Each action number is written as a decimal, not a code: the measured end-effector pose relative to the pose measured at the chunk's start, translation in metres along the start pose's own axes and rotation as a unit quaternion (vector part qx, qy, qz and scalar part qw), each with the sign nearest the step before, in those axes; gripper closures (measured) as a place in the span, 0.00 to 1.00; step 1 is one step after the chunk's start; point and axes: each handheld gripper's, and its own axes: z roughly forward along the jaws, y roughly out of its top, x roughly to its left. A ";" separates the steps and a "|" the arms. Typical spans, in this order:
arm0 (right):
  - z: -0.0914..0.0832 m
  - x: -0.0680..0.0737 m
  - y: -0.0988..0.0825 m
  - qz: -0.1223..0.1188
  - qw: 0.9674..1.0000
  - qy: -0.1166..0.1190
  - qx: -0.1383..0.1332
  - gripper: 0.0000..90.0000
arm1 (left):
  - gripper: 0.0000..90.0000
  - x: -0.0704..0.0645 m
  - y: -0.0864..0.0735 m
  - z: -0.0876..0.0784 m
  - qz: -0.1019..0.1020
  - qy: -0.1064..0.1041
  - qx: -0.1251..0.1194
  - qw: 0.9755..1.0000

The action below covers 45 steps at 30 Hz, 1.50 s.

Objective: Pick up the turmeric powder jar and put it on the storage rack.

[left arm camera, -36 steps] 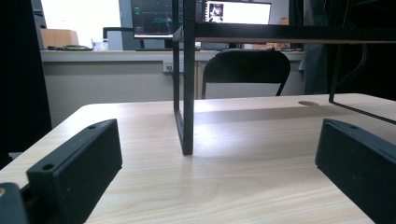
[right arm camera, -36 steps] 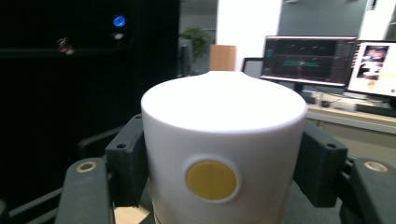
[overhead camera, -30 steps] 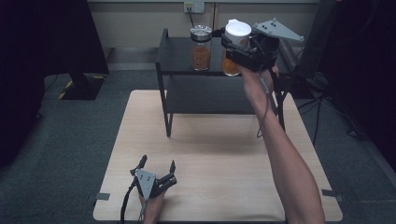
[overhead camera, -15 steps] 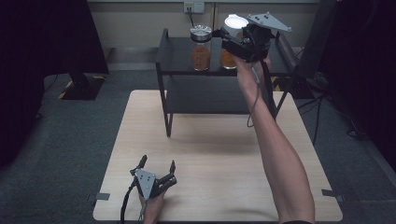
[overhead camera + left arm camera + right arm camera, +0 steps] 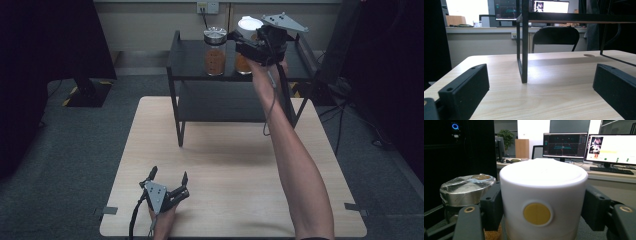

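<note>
Nearest, the left tongs (image 5: 169,176) rest on the near left part of the pale, wood-grained tabletop (image 5: 240,165), their two blocky matt black jaws spread wide apart with nothing between them; in the left gripper view they frame bare boards and one leg of the shelf. A flat grey three-cornered plate sits on top of them and a dark cable trails toward the near edge.

Past the middle of the tabletop stands a black metal shelf (image 5: 190,55) with thin square legs and two flat, dull tiers.

On its top tier, at the far right, the right tongs (image 5: 240,46) reach in on an outstretched bare forearm. Their jaws have just been opening, and the jar with the white lid (image 5: 543,200) stands between them. In the right gripper view the left pad lies against the lid's wall, while a sliver of gap shows at the right pad, so the hold looks slackened. The lid is a smooth, broad plastic cylinder with a rounded rim and a small round yellow mark on its near face. The jar stands upright, long axis vertical, lid upward; below, clear walls show orange-brown contents.

Just to its left stands a second upright jar (image 5: 215,47), its shiny silver metal lid catching creased reflections.
</note>
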 end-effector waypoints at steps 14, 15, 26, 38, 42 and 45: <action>-0.011 0.003 -0.011 0.000 1.000 -0.002 -0.025 0.00 | 0.00 0.000 0.000 0.000 0.000 0.000 0.000 1.000; -0.012 0.003 -0.011 -0.001 1.000 -0.002 -0.025 0.00 | 0.00 0.000 0.000 0.000 0.000 0.000 0.000 1.000; -0.034 0.003 -0.022 0.002 0.999 0.001 -0.034 0.00 | 0.00 0.000 0.000 0.000 0.001 0.000 0.001 1.000; -0.068 0.008 -0.041 -0.002 0.999 0.005 -0.039 0.00 | 0.00 0.000 0.000 0.000 -0.001 0.000 0.000 1.000; -0.081 0.011 -0.051 -0.003 0.999 0.001 -0.043 0.00 | 0.00 0.000 0.000 0.000 -0.001 0.000 0.000 1.000; -0.091 0.010 -0.060 0.000 0.999 0.002 -0.047 0.00 | 0.00 0.000 0.000 0.000 -0.001 0.000 0.000 1.000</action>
